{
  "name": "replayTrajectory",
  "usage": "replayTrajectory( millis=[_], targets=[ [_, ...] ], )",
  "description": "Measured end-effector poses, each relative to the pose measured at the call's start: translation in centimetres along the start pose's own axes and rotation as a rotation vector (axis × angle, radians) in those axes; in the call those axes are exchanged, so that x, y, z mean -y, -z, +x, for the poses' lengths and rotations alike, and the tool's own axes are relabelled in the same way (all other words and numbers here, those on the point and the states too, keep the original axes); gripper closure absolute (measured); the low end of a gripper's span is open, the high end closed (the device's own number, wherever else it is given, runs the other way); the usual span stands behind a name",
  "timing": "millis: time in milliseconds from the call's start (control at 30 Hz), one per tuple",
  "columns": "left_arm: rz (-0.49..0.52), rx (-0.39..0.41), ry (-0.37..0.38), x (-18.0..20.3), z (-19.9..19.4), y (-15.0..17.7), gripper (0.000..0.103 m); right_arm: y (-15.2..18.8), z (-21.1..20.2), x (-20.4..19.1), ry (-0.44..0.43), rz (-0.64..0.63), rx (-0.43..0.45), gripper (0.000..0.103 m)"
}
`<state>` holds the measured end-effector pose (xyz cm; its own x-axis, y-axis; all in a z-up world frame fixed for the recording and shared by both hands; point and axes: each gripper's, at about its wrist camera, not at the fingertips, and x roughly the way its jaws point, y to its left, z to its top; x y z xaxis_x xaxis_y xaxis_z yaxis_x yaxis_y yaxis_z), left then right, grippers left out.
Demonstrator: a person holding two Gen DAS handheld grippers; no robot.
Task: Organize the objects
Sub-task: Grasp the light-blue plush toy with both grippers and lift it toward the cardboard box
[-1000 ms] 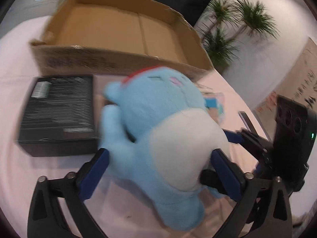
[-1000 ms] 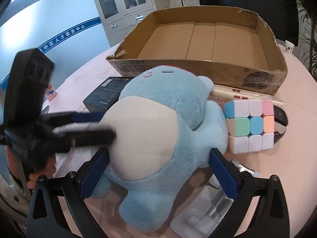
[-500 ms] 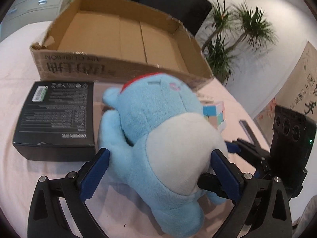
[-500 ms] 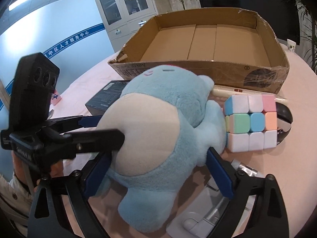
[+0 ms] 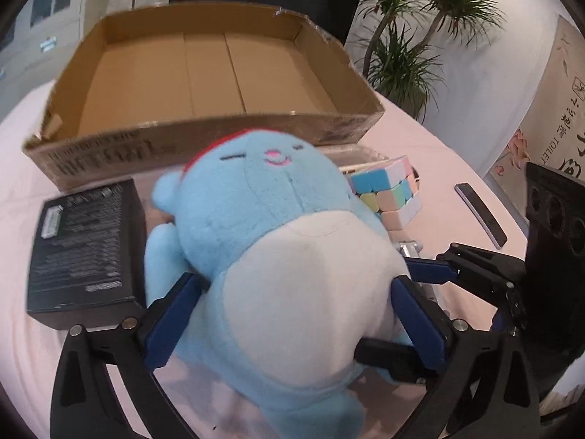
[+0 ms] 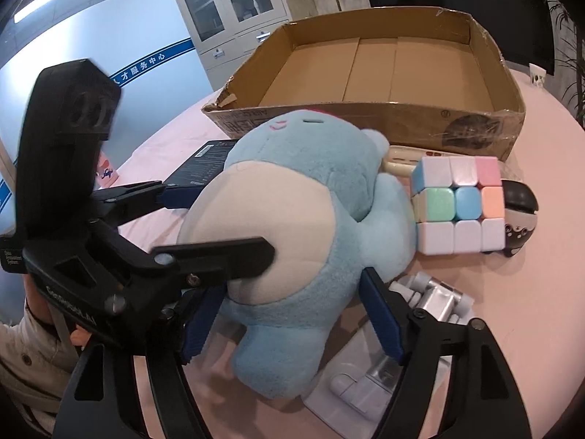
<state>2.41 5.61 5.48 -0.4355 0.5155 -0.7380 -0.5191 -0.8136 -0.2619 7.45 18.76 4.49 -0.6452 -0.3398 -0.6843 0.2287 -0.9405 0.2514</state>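
Left wrist: my left gripper (image 5: 292, 314) clamps soft blue plush toy (image 5: 270, 241) before open brown cardboard box (image 5: 204, 135), ready for boxing | Right wrist: my right gripper (image 6: 292, 318), jaws just closing, straddles the toy (image 6: 292, 241), contact unclear.

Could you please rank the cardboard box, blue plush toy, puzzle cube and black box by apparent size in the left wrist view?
1. Cardboard box and blue plush toy: alike; the plush is nearer, so unsure.
2. Black box.
3. Puzzle cube.

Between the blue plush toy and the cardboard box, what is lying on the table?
In the right wrist view, a cream stick-shaped device lies between the plush toy and the cardboard box.
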Motion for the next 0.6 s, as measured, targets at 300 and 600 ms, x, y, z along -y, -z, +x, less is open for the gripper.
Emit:
replayTrajectory(
  millis=[300, 600],
  targets=[
    [0.006, 0.025, 0.025, 0.1, -1.4, 0.1, 0.013, -0.1, -0.6, -0.9, 0.037, -0.025, 0.0, 0.045],
    [-0.004, 0.081, 0.062, -0.1, -5.2, 0.7, 0.018, -0.4, -2.4, -3.8, 0.098, -0.086, 0.023, 0.049]
  ],
)
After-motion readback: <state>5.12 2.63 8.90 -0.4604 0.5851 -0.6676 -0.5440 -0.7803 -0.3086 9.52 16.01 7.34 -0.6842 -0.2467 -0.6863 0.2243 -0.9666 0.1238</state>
